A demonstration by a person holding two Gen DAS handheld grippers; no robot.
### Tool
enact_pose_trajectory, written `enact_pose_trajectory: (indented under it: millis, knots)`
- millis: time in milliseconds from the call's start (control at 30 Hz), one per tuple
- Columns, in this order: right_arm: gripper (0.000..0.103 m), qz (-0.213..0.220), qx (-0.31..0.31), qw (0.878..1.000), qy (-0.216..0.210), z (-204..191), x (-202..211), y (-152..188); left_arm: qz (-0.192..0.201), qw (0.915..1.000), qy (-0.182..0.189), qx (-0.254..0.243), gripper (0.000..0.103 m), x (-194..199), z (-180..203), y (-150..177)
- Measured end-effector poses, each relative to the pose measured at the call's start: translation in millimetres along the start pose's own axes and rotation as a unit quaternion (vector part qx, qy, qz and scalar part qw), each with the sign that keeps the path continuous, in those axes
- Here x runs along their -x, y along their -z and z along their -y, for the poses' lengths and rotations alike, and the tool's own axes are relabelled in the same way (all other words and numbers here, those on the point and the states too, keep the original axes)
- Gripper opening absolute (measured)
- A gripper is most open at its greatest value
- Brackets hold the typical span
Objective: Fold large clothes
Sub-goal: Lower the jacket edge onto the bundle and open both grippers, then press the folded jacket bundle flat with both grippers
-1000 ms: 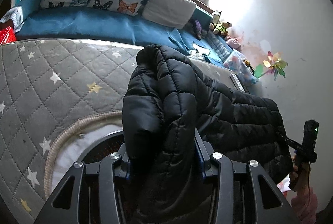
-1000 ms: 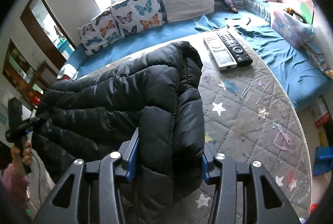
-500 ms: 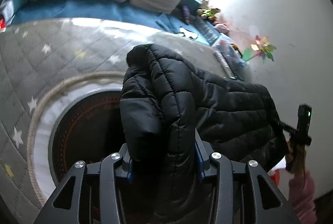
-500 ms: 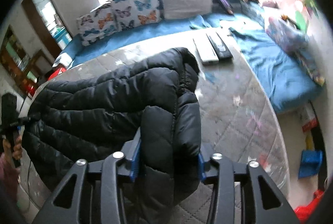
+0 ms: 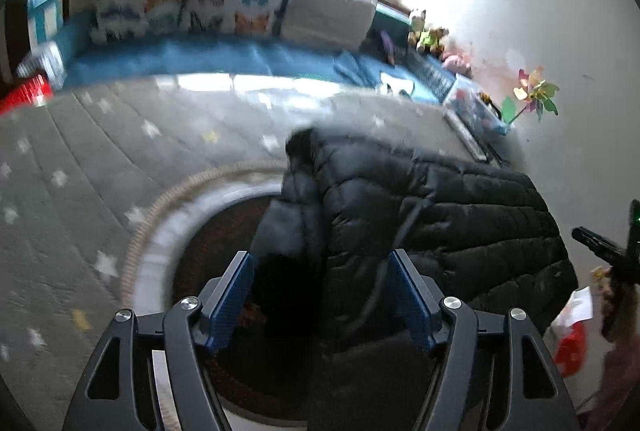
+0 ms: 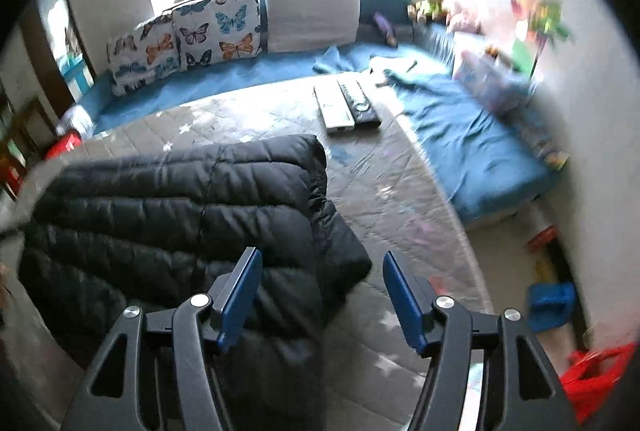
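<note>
A black puffer jacket (image 5: 420,215) lies folded on the grey star-quilted cover (image 5: 80,191). My left gripper (image 5: 320,257) hovers over its near left end, jaws opening. The jacket's fold lies below and between the blue pads (image 5: 232,295), which do not press on it. In the right wrist view the same jacket (image 6: 180,211) spreads to the left. My right gripper (image 6: 322,255) hangs above its near right corner, jaws opening too, pads clear of the fabric. At the far right of the left wrist view a hand holds the other gripper's body (image 5: 612,255).
A round rope-trimmed opening (image 5: 192,215) in the quilt sits partly under the jacket's left end. Two remote controls (image 6: 352,105) lie beyond the jacket. A blue cushioned bench (image 6: 460,119) with butterfly cushions (image 6: 216,31) rings the far side. A red bag (image 6: 592,383) and blue stool (image 6: 552,305) are on the floor.
Both grippers were shut on the jacket's folded ends; now their jaws have spread and let go. The jacket has dropped onto the quilt, and both grippers have drawn back and up.
</note>
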State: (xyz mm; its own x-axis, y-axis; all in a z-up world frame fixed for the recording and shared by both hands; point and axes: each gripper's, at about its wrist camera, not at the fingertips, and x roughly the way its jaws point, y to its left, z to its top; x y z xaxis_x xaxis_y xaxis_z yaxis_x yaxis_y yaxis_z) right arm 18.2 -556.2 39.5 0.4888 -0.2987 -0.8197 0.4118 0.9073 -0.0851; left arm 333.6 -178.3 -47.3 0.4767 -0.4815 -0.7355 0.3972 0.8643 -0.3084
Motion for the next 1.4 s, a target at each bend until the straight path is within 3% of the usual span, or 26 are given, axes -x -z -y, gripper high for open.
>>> enact_pose_trajectory:
  millis: [67,267,367,500,567,633,833,933,1133,1233,1400]
  knots:
    - [0.069,0.004,0.023,1.0,0.009,-14.8,5.9,10.9,0.026,0.9996,-0.009,-0.01,0.073,21.2,7.6,5.2]
    - [0.069,-0.014,0.051,0.999,0.004,-50.4,-17.4,43.3,0.045,0.9977,0.031,-0.039,0.073,51.4,35.3,26.6]
    - [0.069,-0.022,0.051,0.998,0.023,-54.7,-32.8,55.4,0.022,0.9975,0.034,-0.058,0.073,37.9,50.5,36.1]
    - [0.084,-0.008,0.026,0.999,0.035,-49.3,-39.0,67.9,-0.016,0.9981,0.035,-0.048,0.073,9.1,50.4,54.9]
    - [0.086,0.001,0.014,0.999,0.031,-45.2,-38.8,71.1,-0.031,0.998,0.036,-0.041,0.073,-6.1,46.8,62.3]
    - [0.097,0.004,-0.002,1.0,0.031,-41.2,-38.7,73.3,-0.038,0.998,0.033,-0.039,0.073,-16.8,43.1,68.4]
    - [0.1,-0.004,-0.068,0.998,-0.008,-24.3,-44.5,76.8,-0.033,0.9976,0.025,-0.056,0.077,-26.6,46.8,75.7]
    - [0.1,0.005,-0.055,0.998,0.01,-31.6,-37.6,76.5,-0.027,0.998,0.019,-0.054,0.081,-27.1,48.7,79.8]
    - [0.1,0.056,0.015,0.994,0.091,-59.9,-7.5,84.1,-0.026,0.997,-0.006,-0.073,0.083,-21.1,60.4,88.3]
    - [0.1,0.074,0.032,0.992,0.095,-69.5,4.3,89.9,-0.026,0.9972,-0.01,-0.069,0.084,-15.8,63.4,90.9]
    - [0.1,0.08,0.036,0.994,0.066,-88.1,8.2,101.2,-0.028,0.998,-0.01,-0.057,0.084,-4.7,65.6,96.8]
